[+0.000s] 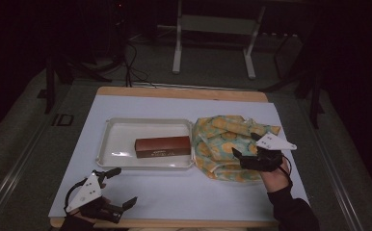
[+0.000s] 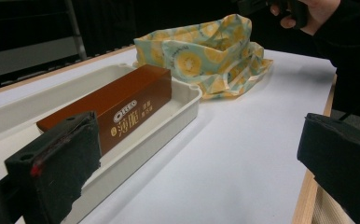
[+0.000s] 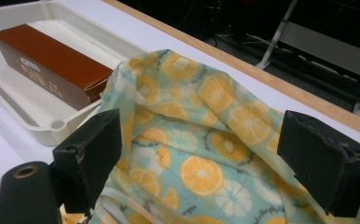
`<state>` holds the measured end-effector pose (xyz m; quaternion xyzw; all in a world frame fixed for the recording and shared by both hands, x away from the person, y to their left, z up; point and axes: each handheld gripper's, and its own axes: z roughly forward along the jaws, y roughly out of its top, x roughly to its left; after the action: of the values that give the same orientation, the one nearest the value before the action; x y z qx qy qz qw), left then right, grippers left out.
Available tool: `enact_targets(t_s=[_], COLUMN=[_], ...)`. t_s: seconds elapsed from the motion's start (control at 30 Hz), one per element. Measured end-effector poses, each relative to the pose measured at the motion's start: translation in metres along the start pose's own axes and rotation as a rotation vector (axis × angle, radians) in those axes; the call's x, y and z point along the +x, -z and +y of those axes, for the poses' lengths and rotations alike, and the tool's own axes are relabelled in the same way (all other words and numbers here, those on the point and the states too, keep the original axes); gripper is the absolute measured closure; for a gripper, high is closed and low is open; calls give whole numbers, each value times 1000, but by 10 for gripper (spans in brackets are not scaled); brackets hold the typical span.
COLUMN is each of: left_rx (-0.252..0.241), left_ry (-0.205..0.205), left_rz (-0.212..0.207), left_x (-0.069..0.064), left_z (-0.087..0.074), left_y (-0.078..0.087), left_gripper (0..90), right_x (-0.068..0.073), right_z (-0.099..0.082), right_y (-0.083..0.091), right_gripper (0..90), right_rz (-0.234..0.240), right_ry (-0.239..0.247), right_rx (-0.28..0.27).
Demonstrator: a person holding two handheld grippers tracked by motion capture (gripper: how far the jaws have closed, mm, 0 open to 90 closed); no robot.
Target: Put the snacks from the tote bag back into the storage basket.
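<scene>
A white tray (image 1: 108, 144) sat mid-table (image 1: 174, 192) with a brown box (image 1: 163, 146) lying along its right part; just right of it, touching its rim, lay a crumpled bag (image 1: 220, 139) printed with orange slices. Beyond the far edge stood a frame's white legs (image 1: 177, 53), the room around them too dark to read. The box's small print was illegible. The left gripper (image 1: 118, 187) rested at the near left corner, jaws spread wide, holding nothing. The right gripper (image 1: 245, 146) hovered over the bag, jaws wide apart and empty.
</scene>
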<state>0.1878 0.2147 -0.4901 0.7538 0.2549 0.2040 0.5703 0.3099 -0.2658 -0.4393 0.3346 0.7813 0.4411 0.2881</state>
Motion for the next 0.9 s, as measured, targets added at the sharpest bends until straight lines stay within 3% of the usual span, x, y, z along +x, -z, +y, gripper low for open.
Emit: enact_targets(t_s=[0.2, 0.47, 0.9], left_rx=[3, 4, 5], left_ry=[-3, -7, -7], left_rz=[-1, -3, -5], left_x=[0, 0, 1], left_z=[0, 0, 0], left_y=[0, 0, 0], left_gripper=[0, 0, 0], right_x=[-5, -9, -10], right_z=[-16, -32, -53], right_y=[7, 15, 21], right_gripper=[138, 139, 139], right_rz=[-29, -85, -119], right_ry=[-48, -73, -90], right_rx=[-36, -29, -7])
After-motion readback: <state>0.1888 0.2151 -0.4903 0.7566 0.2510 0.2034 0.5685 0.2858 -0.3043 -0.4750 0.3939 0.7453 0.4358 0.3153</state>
